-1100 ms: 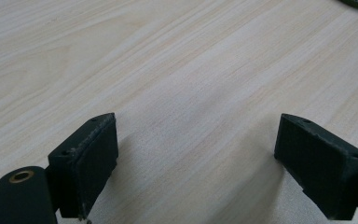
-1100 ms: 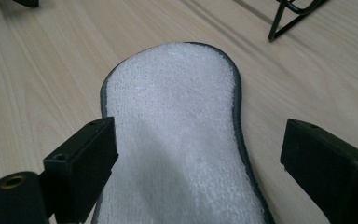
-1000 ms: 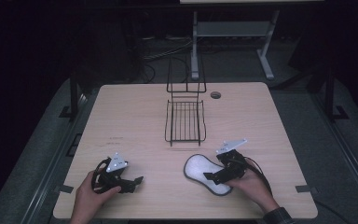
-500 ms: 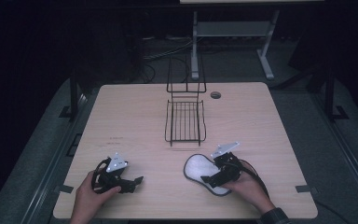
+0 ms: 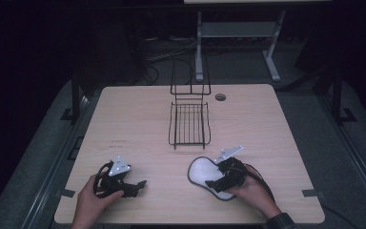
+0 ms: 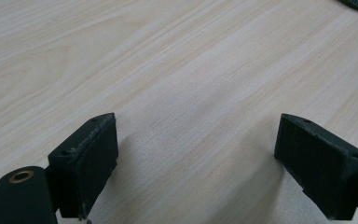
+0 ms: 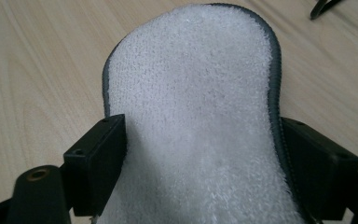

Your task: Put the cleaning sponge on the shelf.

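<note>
Left gripper [image 5: 140, 183] rests near the front left of the pale wood-grain table [image 5: 138, 119], its blocky black jaws spread wide over bare surface. Farther back at centre stands a black wire rack [image 5: 189, 121]. Right gripper [image 5: 210, 183] straddles a fluffy white insole [image 7: 196, 107] edged in grey, jaws open at either side of it, whether touching is hard to tell. The insole lies flat at front right, long axis running near-right to far-left, its near end hidden under the hand [image 5: 252, 193].
</note>
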`<state>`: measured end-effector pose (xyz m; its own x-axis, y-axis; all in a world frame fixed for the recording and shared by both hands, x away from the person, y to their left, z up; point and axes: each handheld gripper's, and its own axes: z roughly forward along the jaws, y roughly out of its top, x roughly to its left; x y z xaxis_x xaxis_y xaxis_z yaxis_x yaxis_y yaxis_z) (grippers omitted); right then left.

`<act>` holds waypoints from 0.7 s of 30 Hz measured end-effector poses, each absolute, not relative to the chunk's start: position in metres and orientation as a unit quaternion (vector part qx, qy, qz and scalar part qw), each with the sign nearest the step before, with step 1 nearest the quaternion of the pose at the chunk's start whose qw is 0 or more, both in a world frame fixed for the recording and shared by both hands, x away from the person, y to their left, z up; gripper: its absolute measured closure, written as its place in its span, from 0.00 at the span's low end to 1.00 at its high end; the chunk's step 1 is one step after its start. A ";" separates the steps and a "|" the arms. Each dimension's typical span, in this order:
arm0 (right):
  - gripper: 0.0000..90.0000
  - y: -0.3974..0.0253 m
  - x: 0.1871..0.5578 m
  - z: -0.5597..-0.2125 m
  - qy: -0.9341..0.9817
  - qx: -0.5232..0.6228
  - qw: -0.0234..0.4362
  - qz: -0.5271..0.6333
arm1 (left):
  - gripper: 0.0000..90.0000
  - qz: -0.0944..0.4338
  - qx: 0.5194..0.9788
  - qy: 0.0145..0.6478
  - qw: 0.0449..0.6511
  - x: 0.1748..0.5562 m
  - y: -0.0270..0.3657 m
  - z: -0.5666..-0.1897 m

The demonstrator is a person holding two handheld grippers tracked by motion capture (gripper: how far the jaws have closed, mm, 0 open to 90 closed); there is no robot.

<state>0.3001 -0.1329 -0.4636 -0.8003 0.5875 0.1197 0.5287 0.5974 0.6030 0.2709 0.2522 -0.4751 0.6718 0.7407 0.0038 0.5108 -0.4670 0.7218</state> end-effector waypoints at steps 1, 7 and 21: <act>0.21 -0.133 0.300 -0.464 0.893 0.313 0.045 0.322 | 0.14 0.160 0.841 0.372 0.358 0.271 0.252 -0.475; 0.25 -0.133 0.298 -0.462 0.895 0.304 0.056 0.323 | 0.14 0.161 0.841 0.372 0.358 0.271 0.252 -0.475; 0.45 -0.140 0.295 -0.447 0.886 0.306 0.073 0.341 | 0.14 0.160 0.841 0.372 0.358 0.271 0.252 -0.475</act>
